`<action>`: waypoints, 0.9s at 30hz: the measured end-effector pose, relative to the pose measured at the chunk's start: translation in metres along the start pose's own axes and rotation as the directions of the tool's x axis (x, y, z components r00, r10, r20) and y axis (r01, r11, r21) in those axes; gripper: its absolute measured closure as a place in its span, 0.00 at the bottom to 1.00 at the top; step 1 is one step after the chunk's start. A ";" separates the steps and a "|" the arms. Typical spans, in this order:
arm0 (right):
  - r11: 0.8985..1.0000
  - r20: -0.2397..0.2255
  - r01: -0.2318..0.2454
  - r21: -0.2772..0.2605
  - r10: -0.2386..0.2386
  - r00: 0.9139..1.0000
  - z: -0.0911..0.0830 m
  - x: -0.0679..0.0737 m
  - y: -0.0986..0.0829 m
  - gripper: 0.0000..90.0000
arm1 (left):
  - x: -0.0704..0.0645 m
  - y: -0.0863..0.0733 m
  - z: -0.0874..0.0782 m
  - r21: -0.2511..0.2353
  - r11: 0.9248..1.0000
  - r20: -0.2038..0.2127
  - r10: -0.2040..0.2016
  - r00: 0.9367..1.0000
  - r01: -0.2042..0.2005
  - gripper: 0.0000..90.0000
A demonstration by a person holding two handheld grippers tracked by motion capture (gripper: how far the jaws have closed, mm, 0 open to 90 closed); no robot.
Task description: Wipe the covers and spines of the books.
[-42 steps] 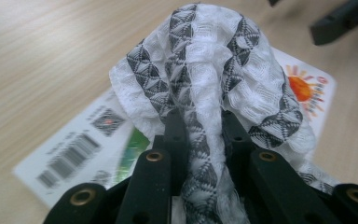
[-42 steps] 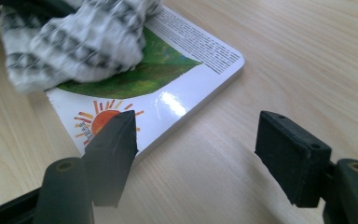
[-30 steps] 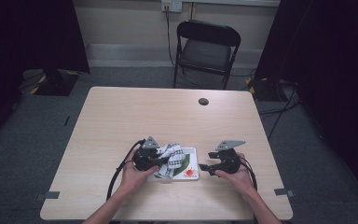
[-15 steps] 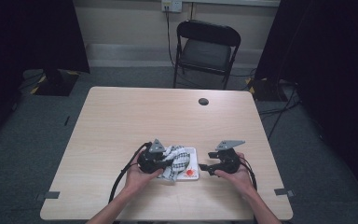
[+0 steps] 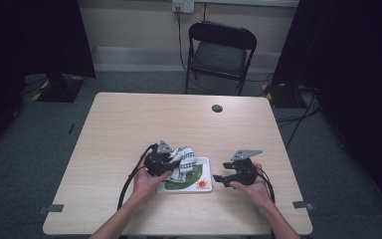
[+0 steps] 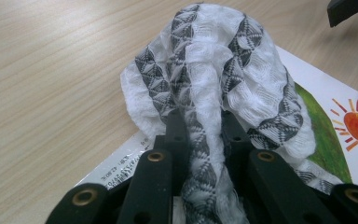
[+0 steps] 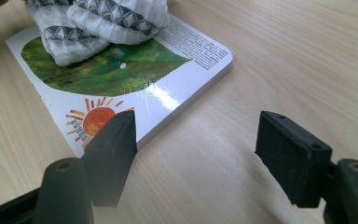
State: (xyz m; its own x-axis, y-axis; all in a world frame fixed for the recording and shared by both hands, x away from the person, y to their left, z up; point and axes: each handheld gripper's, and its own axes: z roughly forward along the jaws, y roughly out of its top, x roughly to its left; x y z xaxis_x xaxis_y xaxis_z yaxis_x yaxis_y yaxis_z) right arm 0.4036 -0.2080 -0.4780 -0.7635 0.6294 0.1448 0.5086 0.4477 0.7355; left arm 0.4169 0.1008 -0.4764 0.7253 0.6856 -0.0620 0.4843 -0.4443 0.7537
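From the high view I see my left gripper (image 5: 165,163) sitting on the patterned cloth (image 5: 183,158), bunched on the left part of the picture book (image 5: 199,183) near my edge of the table (image 5: 129,124), while my right gripper (image 5: 225,178) waits just off the book's right edge. In the left gripper view the jaws are clamped on a gathered fold of the cloth (image 6: 205,93), which rises ahead of them over the book (image 6: 326,107). In the right gripper view my jaws stand wide apart with nothing between them; the book (image 7: 177,88) lies ahead and to their left, its near corner by the left jaw, so I judge this hand nearer for steadying it.

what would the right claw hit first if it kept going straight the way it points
Probably the board book: the open right claw points at its near corner, one jaw already level with the book's edge. The patterned cloth lies farther along, on the book. Depth is uncertain.
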 end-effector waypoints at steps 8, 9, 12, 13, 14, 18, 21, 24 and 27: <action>1.000 0.012 0.000 -0.002 0.000 1.000 0.000 -0.001 0.000 0.32 | -0.036 -0.005 -0.003 0.016 0.995 0.101 0.094 0.990 -0.096 0.87; 1.000 0.014 -0.001 -0.005 0.001 1.000 -0.001 -0.001 0.000 0.32 | -0.041 -0.005 -0.002 0.018 0.994 0.113 0.102 0.988 -0.105 0.87; 1.000 0.024 -0.021 -0.022 0.022 0.999 -0.004 -0.005 0.000 0.32 | -0.049 -0.005 0.000 0.015 0.992 0.127 0.119 0.985 -0.122 0.87; 1.000 0.024 -0.021 -0.022 0.022 0.999 -0.004 -0.005 0.000 0.32 | -0.049 -0.005 0.000 0.015 0.992 0.127 0.119 0.985 -0.122 0.87; 0.999 0.027 -0.026 -0.027 0.027 0.999 -0.006 -0.006 0.000 0.32 | -0.048 -0.004 0.001 0.005 0.993 0.132 0.113 0.985 -0.114 0.87; 0.999 0.026 -0.024 -0.028 0.025 0.999 -0.007 -0.007 -0.001 0.32 | -0.035 -0.003 0.006 -0.020 0.998 0.123 0.064 0.990 -0.062 0.88; 0.999 0.025 -0.025 -0.027 0.026 0.999 -0.006 -0.007 -0.001 0.32 | -0.025 -0.001 0.009 -0.029 0.999 0.099 0.036 0.994 -0.034 0.88; 0.999 0.028 -0.023 -0.023 0.023 0.999 -0.006 -0.007 -0.001 0.32 | -0.016 0.002 0.011 -0.028 0.999 0.070 0.024 0.997 -0.022 0.88; 1.000 0.028 -0.022 -0.022 0.023 0.999 -0.006 -0.006 0.000 0.32 | -0.016 0.001 0.011 -0.036 0.999 0.063 0.029 0.998 -0.027 0.88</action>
State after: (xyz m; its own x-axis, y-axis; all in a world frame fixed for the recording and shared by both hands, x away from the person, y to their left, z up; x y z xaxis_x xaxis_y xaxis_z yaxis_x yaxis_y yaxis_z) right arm 0.4059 -0.2156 -0.4756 -0.7404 0.6568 0.1429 0.5164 0.4196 0.7465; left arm 0.4107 0.0833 -0.4819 0.7684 0.6348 -0.0812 0.4470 -0.4416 0.7779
